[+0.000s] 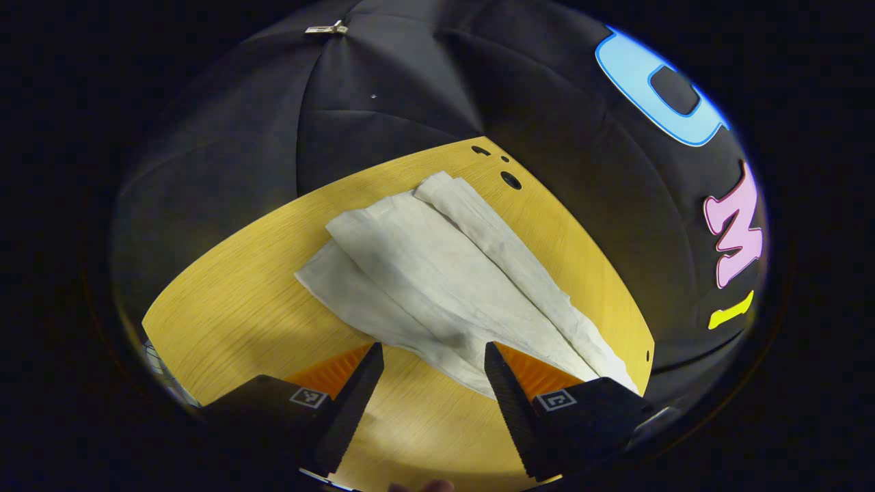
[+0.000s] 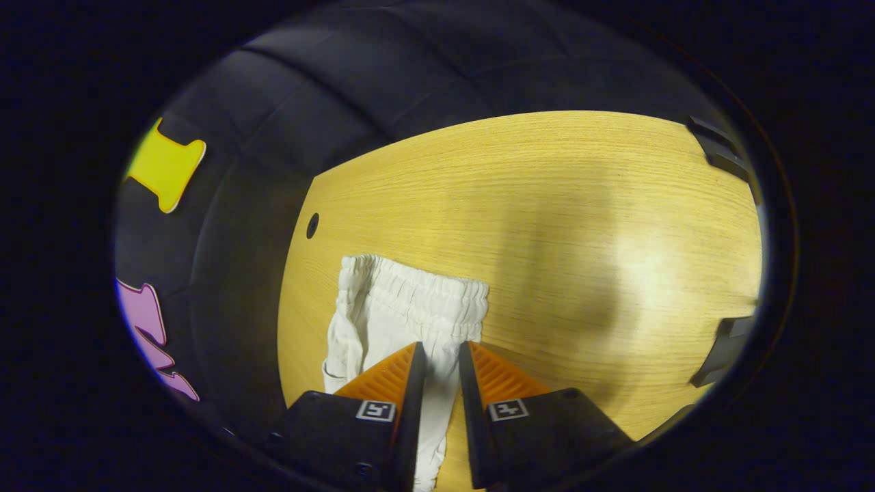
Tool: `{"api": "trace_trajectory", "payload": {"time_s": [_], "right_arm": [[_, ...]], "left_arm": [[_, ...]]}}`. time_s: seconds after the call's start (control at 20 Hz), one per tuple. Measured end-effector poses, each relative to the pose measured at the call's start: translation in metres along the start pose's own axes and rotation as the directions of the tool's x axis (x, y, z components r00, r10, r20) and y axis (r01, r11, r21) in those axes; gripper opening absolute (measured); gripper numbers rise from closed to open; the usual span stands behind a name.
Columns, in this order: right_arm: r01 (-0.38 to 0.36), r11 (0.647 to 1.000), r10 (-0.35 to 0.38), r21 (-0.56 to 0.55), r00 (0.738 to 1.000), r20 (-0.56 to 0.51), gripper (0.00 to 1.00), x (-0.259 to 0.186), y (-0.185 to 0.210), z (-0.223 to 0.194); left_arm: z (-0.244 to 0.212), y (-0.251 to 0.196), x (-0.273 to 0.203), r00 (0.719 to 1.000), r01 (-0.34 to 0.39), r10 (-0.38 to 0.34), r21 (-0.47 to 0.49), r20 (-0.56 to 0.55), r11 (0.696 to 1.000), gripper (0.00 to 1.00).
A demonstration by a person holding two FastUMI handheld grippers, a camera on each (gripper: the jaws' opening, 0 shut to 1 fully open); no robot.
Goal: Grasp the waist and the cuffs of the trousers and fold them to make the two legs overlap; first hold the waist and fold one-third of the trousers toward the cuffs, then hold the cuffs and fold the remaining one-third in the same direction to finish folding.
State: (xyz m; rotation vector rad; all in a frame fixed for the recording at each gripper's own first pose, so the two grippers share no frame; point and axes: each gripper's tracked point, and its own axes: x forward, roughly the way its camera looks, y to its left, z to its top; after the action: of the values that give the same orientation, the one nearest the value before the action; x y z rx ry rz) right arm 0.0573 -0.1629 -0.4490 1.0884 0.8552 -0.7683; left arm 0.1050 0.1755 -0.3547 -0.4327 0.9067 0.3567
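The trousers lay on the table, with their waist near the table's edge.

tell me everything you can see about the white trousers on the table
The white trousers look like thin, creased woven cloth, lying flat on the yellow wooden table. The legs lie largely one over the other, with a strip of one offset along the side. The waist is gathered elastic. The right gripper has its jaws narrowly parted with cloth between them; the left gripper stands wide open at the cuff end.

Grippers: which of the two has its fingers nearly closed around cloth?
The right gripper: a narrow gap, with the trousers between its fingers. The left gripper is wide open.
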Motion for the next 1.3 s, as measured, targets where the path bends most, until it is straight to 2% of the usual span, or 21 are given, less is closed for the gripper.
{"api": "trace_trajectory", "payload": {"time_s": [0.05,0.15,0.3,0.65,0.75,0.8,0.85,0.9,0.95,1.05,1.1,1.25,1.3], "right_arm": [[0.007,1.0,-0.007,-0.002,1.0,-0.001,0.18,0.001,0.002,0.0],[-0.002,0.999,0.001,-0.035,1.0,-0.003,0.08,0.003,0.002,-0.002],[-0.007,0.993,0.007,-0.119,1.0,0.0,0.08,0.0,0.001,0.0],[-0.023,0.993,0.022,-0.118,1.0,-0.008,0.08,0.002,0.001,0.0],[-0.027,0.992,0.026,-0.12,1.0,-0.01,0.08,0.003,0.002,-0.001],[-0.029,0.992,0.028,-0.121,1.0,-0.01,0.08,0.003,0.002,0.0],[-0.031,0.992,0.03,-0.122,0.999,-0.011,0.08,0.003,0.001,0.0],[-0.033,0.992,0.032,-0.123,0.999,-0.011,0.08,0.003,0.002,-0.001],[-0.034,0.992,0.033,-0.124,0.999,-0.012,0.08,0.003,0.002,-0.001],[-0.039,0.991,0.038,-0.129,0.999,-0.012,0.08,0.003,0.001,-0.001],[-0.042,0.99,0.04,-0.134,0.999,-0.013,0.08,0.003,0.002,-0.001],[-0.041,0.987,0.039,-0.158,0.999,-0.015,0.08,0.002,0.0,0.0],[-0.046,0.986,0.045,-0.161,0.999,-0.01,0.08,0.001,0.002,0.001]], "left_arm": [[-0.001,-0.001,0.0,1.0,0.002,-0.002,-0.004,-0.002,1.0,0.95],[-0.004,-0.004,0.002,1.0,0.007,-0.007,-0.019,-0.017,1.0,0.95],[-0.013,-0.011,0.006,0.998,0.026,-0.03,-0.082,-0.046,0.996,0.95],[0.014,-0.014,0.025,0.999,0.052,-0.053,-0.285,0.003,0.957,0.94],[0.023,-0.02,0.035,0.999,0.04,-0.039,-0.287,0.01,0.957,0.94],[0.027,-0.024,0.043,1.0,0.028,-0.027,-0.272,0.005,0.962,0.87],[0.027,-0.027,0.05,1.0,0.003,-0.006,-0.25,-0.01,0.968,0.87],[0.025,-0.027,0.056,0.999,-0.036,0.028,-0.214,-0.041,0.976,0.91],[0.024,-0.023,0.06,0.995,-0.09,0.082,-0.158,-0.061,0.983,0.83],[0.025,-0.023,0.068,0.988,-0.141,0.135,-0.067,-0.08,0.988,0.47],[0.024,-0.024,0.07,0.987,-0.142,0.137,-0.06,-0.085,0.988,0.4],[0.023,-0.028,0.072,0.996,-0.073,0.062,-0.165,-0.069,0.984,0.11],[0.021,-0.027,0.069,0.997,-0.049,0.035,-0.213,-0.068,0.976,0.09]]}}
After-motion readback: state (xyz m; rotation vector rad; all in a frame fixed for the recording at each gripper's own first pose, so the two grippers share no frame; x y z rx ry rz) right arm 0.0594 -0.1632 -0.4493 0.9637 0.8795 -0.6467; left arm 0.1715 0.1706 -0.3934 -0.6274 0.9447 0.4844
